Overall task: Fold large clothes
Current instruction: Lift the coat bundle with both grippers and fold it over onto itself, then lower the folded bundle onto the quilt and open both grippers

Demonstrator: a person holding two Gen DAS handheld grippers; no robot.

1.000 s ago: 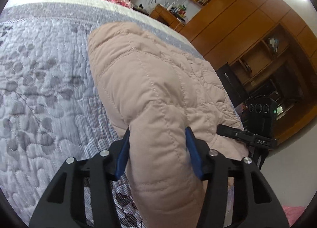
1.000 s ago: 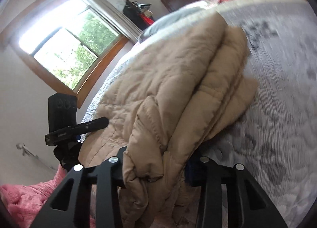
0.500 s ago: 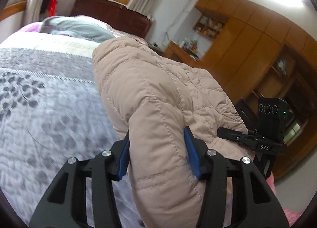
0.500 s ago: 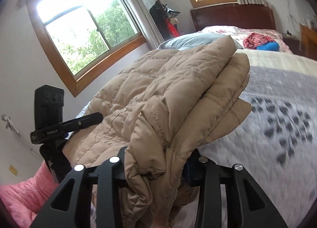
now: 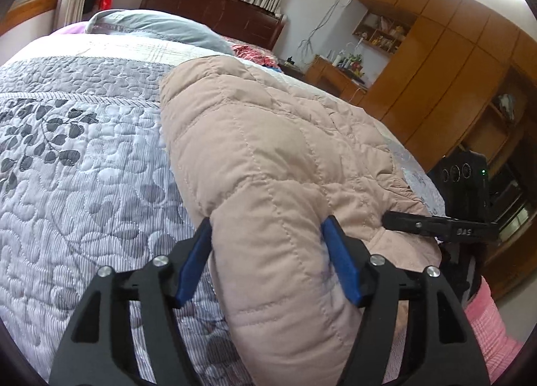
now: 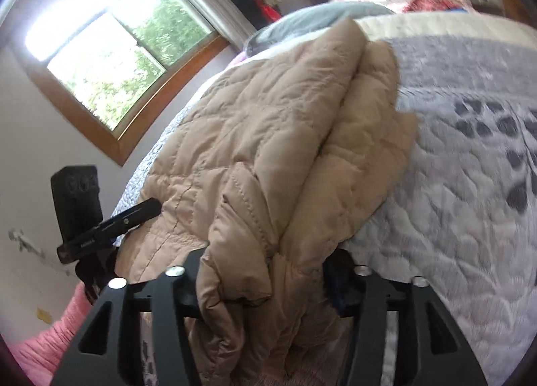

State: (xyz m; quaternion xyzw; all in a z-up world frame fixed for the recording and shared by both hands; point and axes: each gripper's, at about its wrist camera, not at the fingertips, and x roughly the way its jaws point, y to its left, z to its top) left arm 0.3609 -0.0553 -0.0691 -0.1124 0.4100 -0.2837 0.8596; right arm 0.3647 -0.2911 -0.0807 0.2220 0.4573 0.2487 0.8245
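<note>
Quilted beige jacket point(image 5: 268, 158), folded in thick layers, has come back down onto the grey quilted bed point(image 5: 84, 168) after being lifted half a second ago — left gripper point(image 5: 266, 252) and right gripper point(image 6: 268, 272) both level, low, each clamped on a near-edge fold.
</note>
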